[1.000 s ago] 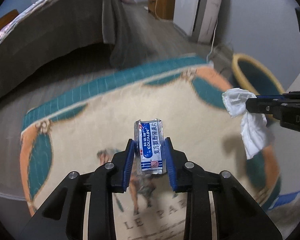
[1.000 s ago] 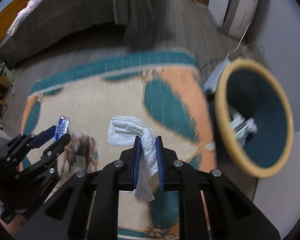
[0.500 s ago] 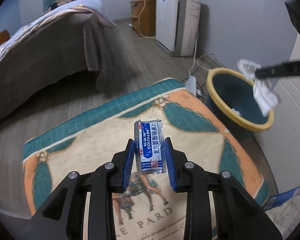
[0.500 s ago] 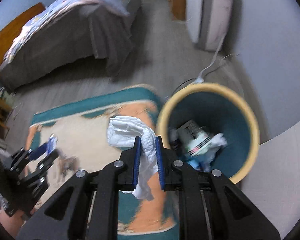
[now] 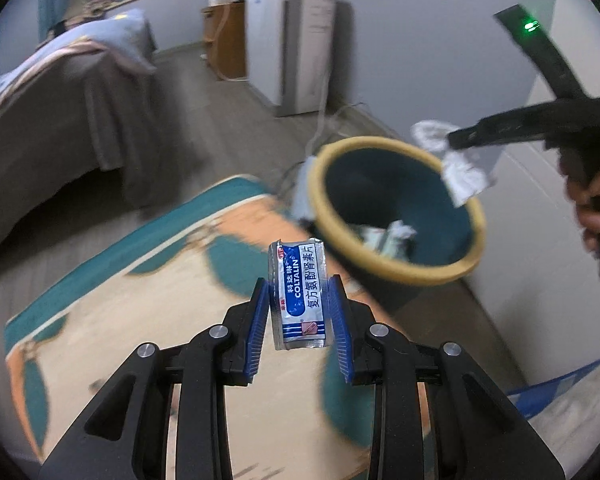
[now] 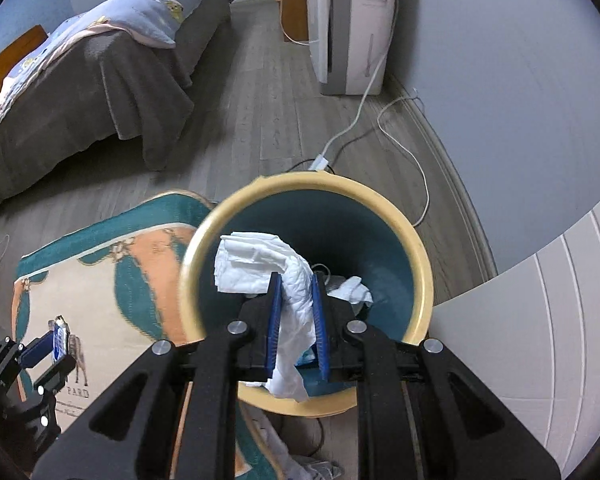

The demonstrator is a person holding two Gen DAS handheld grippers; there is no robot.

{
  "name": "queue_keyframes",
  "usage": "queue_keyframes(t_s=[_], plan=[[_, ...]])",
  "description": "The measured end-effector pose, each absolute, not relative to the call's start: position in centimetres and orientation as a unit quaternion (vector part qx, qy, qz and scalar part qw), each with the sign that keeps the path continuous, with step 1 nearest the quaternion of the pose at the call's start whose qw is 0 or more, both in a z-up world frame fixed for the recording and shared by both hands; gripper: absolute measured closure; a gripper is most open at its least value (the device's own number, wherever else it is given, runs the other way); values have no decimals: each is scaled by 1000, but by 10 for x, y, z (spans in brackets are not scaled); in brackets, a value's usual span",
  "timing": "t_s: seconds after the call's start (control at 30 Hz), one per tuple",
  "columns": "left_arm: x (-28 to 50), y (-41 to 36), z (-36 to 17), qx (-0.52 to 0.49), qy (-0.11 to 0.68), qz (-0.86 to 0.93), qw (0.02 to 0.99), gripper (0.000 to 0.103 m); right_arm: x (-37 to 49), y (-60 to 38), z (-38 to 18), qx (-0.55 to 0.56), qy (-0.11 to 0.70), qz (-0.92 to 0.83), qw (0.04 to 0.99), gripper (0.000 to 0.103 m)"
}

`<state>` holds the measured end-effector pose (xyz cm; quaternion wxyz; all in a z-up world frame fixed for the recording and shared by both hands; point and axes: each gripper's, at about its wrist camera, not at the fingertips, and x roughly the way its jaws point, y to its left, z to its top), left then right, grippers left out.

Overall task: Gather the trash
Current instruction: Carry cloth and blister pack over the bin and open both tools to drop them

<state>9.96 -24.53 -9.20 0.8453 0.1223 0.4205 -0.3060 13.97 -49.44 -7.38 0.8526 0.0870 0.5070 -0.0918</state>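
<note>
My left gripper (image 5: 299,280) is shut on a blue and silver medicine sachet (image 5: 299,295), held upright over the patterned rug (image 5: 140,304). A little ahead and to the right stands the teal bin with a yellow rim (image 5: 396,264), with crumpled trash inside. My right gripper (image 6: 296,280) is shut on a white crumpled tissue (image 6: 260,260) and hangs directly over the bin's (image 6: 418,256) mouth. In the left wrist view the right gripper (image 5: 452,138) and its tissue (image 5: 460,172) show above the bin's far rim, with a hand (image 5: 592,200) on the handle. The left gripper (image 6: 56,340) appears at lower left of the right wrist view.
A bed with a grey cover (image 6: 100,80) stands at the left. A white appliance (image 6: 352,28) and a wooden cabinet (image 6: 292,4) stand at the back wall. A white cable and plug strip (image 6: 320,162) lie on the floor behind the bin. A white panel (image 6: 540,340) is at the right.
Both grippers have travelled across the rug towards the bin. The right one with the tissue now hangs over the bin's mouth. The left one with the sachet has come close to its rim.
</note>
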Motion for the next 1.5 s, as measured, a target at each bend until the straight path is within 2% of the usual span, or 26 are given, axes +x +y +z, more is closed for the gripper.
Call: queue_keyframes(t_s=[0.3,0.67,0.73,0.8,0.83,0.9,0.97,1.0,1.23,1.37,1.4,1.43,1.47,1.5], plan=[[118,-332,-96,177,424,-352,815,71,139,-533,-107,127,528,-126,830,88],[146,-378,-129,214,427,-350,806,69,145,-548,-129,137,540,-141,818,88],[149,-381,-131,217,425,-347,807,64,147,-548,-130,129,539,-145,819,88],[153,-381,-133,214,423,-344,810,47,149,-547,-132,130,538,-144,820,87],[154,-380,-133,211,422,-343,812,46,150,-547,-134,131,539,-142,820,86],[157,-376,-134,202,425,-343,813,43,151,-546,-137,129,544,-140,817,78],[159,-374,-136,196,427,-339,815,39,152,-543,-139,121,550,-142,814,63],[159,-372,-136,195,427,-338,816,39,153,-543,-141,120,552,-141,813,61],[156,-365,-133,189,425,-332,820,35,152,-544,-138,119,553,-145,812,59],[142,-356,-120,196,416,-333,823,18,143,-544,-120,151,539,-145,816,57],[138,-354,-114,198,412,-332,825,9,140,-542,-112,152,533,-143,820,53],[135,-352,-109,199,409,-329,828,7,135,-539,-104,149,527,-141,825,43],[131,-349,-103,199,406,-328,830,7,130,-535,-93,143,520,-140,830,28],[128,-346,-96,197,404,-326,832,6,123,-532,-81,135,512,-141,837,20]])
